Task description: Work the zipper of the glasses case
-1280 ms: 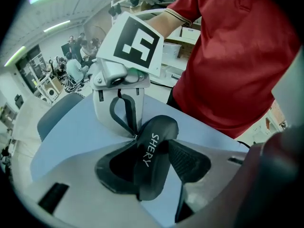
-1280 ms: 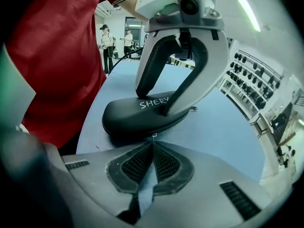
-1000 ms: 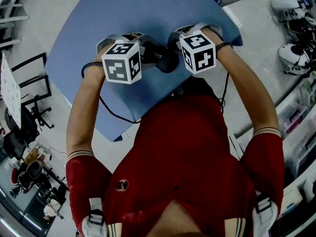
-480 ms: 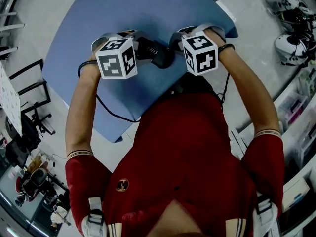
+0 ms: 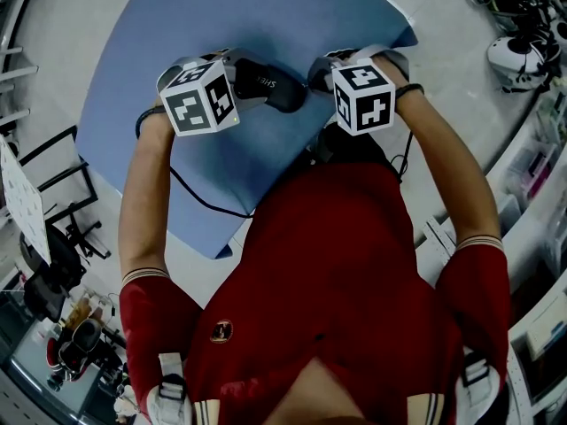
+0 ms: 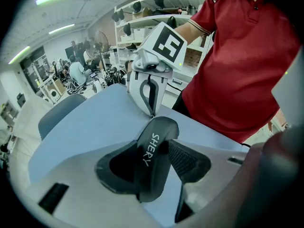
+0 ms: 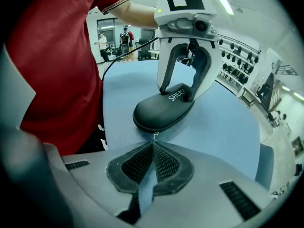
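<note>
Glasses case (image 5: 266, 85) lies on the bench (image 5: 266, 16) at my twelve o'clock, clamped in the left gripper (image 6: 152, 158) jaws. Right gripper (image 7: 153, 145) jaws are fully closed, apparently pinching the zipper pull (image 7: 155, 135). I judge the risk to be the tiny pull slipping free, or the case twisting.

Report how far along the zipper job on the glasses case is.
Done: the left gripper clamps the glasses case steady. In hand: the right gripper, shut, appears to pinch the zipper pull at the case's near end. Left: drawing the pull along the zipper; the case looks closed at that end.
</note>
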The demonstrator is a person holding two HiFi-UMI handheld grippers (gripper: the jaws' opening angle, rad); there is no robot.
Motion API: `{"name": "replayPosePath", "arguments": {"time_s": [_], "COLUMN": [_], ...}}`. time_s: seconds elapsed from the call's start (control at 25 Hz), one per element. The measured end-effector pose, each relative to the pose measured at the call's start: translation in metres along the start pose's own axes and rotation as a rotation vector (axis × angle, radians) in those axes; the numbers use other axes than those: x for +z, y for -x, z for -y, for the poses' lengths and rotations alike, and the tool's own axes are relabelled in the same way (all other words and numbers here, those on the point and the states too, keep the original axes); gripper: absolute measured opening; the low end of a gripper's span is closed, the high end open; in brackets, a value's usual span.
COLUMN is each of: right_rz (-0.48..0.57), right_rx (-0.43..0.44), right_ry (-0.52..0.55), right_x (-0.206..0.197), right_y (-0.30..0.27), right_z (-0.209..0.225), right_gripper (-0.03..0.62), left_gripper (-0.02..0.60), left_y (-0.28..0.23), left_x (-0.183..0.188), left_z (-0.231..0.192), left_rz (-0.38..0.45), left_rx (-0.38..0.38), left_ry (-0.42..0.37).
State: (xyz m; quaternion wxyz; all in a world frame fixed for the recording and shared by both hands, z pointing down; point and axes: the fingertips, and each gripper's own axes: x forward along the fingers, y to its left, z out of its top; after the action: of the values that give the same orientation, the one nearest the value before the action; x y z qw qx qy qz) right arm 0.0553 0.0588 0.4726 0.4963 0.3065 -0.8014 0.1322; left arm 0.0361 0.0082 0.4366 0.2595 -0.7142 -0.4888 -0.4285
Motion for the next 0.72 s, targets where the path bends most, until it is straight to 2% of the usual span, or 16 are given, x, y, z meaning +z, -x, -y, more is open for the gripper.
{"name": "replayPosePath", "arguments": {"time_s": [0.44,0.72], "right_rz": [0.002,0.02], "right_rx": [-0.086,-0.143], "right_ry": [-0.171,-0.284], "right_x": [0.011,0.02], "right_y": [-0.005,-0.008], "right_z": [-0.025,-0.035], "right_gripper": [-0.002,-0.002], "left_gripper": [0.193,0.192], "left_y": [0.002,0.003], "left_x": [-0.006,-0.006], "left_z": [0.005,0.006], "left_rz": [0.034,0.056], "left_rx": [0.021,0.06], "left_ry": [-0.004,-0.006]}}
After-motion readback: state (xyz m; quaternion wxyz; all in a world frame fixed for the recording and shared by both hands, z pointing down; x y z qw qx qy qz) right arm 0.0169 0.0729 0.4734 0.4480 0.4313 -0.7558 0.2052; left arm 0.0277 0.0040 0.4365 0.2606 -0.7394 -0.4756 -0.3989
